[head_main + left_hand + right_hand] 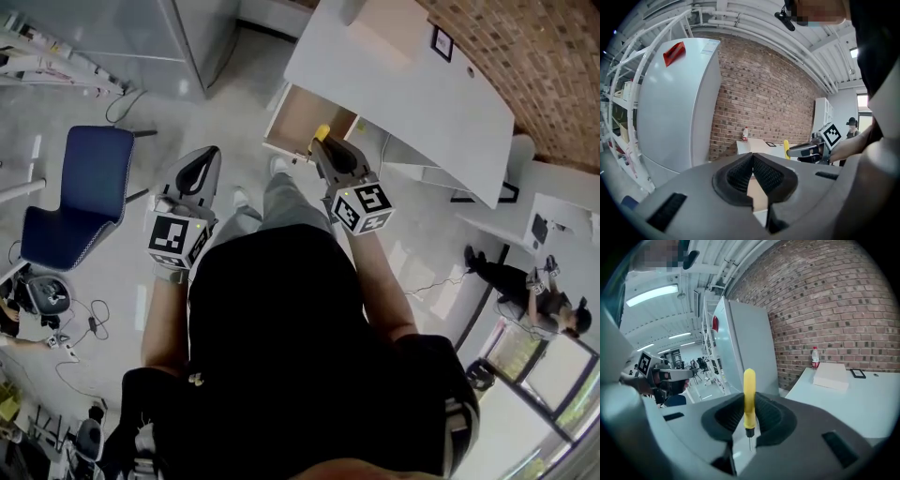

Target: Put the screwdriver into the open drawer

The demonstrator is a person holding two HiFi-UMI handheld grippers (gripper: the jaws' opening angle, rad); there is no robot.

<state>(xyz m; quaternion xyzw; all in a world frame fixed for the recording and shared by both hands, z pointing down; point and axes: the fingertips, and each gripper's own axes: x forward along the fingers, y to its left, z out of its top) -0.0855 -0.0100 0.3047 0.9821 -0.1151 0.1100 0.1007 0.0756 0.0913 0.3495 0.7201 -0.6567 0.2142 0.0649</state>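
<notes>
Screwdriver sits clamped by its yellow handle in the right gripper, near the open drawer; left gripper hangs with jaws together, empty. Release should wait until the tool is well over the drawer floor.

1. Left gripper: held out in front of the torso on a bare forearm, jaws closed together with nothing between them.
2. Right gripper: reaching farther forward, jaws clamped on the screwdriver.
</notes>
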